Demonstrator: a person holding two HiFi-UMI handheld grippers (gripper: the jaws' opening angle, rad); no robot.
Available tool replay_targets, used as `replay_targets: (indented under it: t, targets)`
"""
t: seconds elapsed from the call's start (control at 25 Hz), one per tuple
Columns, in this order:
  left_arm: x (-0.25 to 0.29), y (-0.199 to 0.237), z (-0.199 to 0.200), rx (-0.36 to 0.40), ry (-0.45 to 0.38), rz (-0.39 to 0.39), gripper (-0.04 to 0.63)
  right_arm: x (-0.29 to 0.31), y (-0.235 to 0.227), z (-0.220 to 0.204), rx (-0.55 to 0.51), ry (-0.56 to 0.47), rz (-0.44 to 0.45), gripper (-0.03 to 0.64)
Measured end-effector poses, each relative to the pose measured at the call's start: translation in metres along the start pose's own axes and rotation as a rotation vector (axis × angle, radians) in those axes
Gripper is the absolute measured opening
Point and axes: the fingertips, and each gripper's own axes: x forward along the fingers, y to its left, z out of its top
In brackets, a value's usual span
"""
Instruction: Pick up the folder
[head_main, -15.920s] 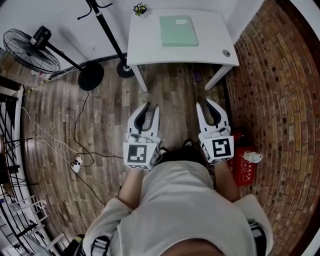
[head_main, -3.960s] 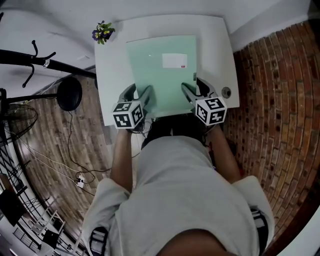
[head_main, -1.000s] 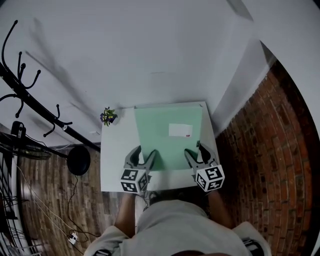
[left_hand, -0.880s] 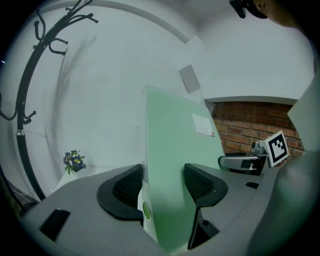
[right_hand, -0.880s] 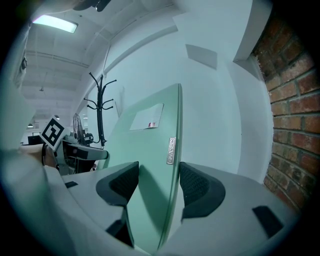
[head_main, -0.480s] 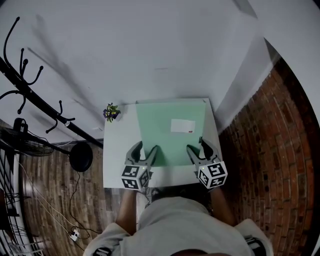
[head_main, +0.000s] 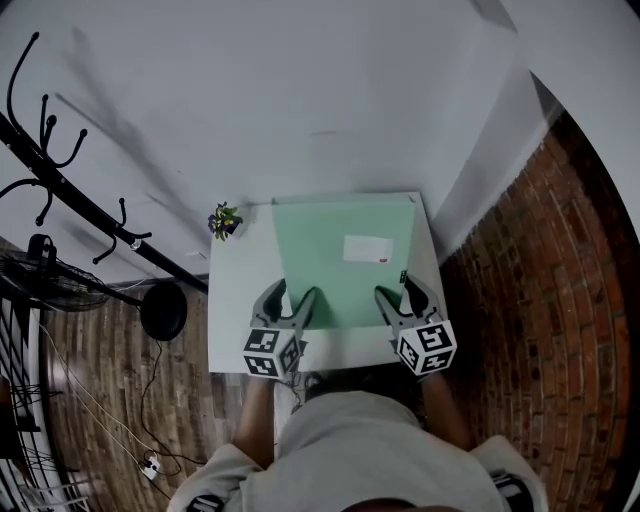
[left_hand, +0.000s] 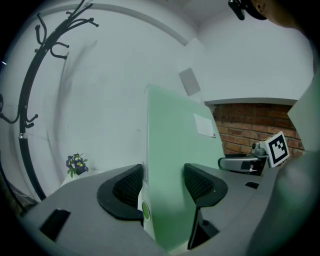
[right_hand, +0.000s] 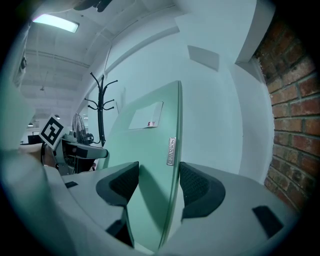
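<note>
Currently: folder clamped in both your grippers at the desk

Item one, the folder (head_main: 345, 262): pale green, with a white label (head_main: 368, 249) on its upper face towards the right. It lies over the middle of the white desk (head_main: 229, 295) and reaches from your grippers to the desk's far edge by the wall. You cannot tell from the head view whether its far end touches the desk.

Item two, your left gripper (head_main: 292, 296): it is closed on the folder's near edge at the left corner. In the left gripper view its dark ribbed pads (left_hand: 131, 184) press the folder from both sides.

Item three, your right gripper (head_main: 398, 290): it is clamped on the same near edge at the right corner. In the right gripper view one pad sits on the folder's face and the other against its edge, just below a small metal badge (right_hand: 171, 151).

Item four, surroundings: a small potted plant (head_main: 225, 220) with purple flowers stands at the desk's far left corner, apart from the folder. A black coat stand (head_main: 70, 195) leans across the left of the head view. A brick wall (head_main: 545, 310) runs along your right.
</note>
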Motion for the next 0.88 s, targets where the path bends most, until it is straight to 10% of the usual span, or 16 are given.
replay_targets:
  t: [0.88]
  targets:
    - [-0.0002,-0.0030,-0.0030,-0.001,0.004,-0.004,0.273,-0.0015,-0.0022,-0.0019,0.001,0.003,-0.009,0.255]
